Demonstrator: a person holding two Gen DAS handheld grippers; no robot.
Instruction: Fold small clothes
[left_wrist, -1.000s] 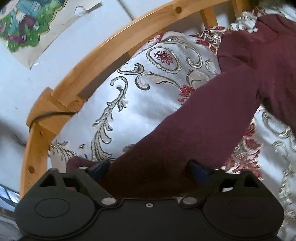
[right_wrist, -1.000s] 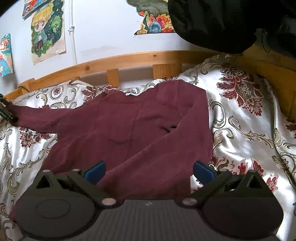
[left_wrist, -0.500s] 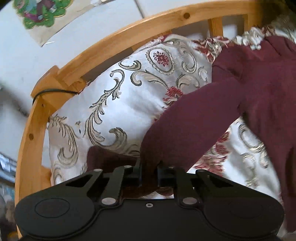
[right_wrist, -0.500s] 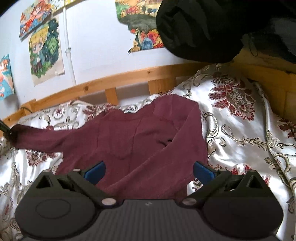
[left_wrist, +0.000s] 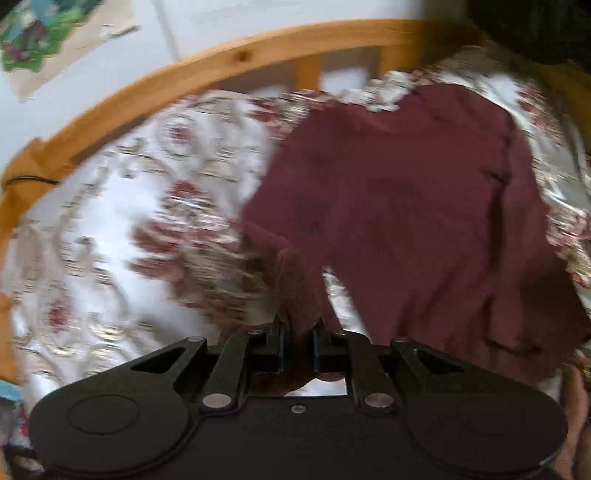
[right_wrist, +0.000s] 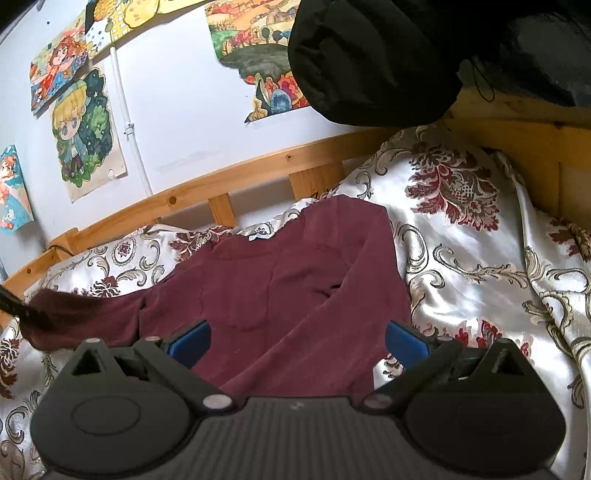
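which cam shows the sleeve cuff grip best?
Left wrist view: the left claw is shut on the maroon sleeve cuff, seen close between its pads, though blurred. Right wrist view shows that cuff only at the far left edge, lifted off the bedspread; the right claw is open.

Left gripper (left_wrist: 297, 341) pinched shut — right gripper (right_wrist: 297, 341) spread wide.

A pale wall (right_wrist: 184, 122) carries several colourful cartoon posters (right_wrist: 86, 129) and a thin white pipe (right_wrist: 127, 122) running down it. Below stands a wooden bed rail (right_wrist: 240, 177) with short slats. The bed is covered by a shiny white bedspread (right_wrist: 472, 266) patterned with dark red flowers and grey scrolls. Daylight gleams on the satin.
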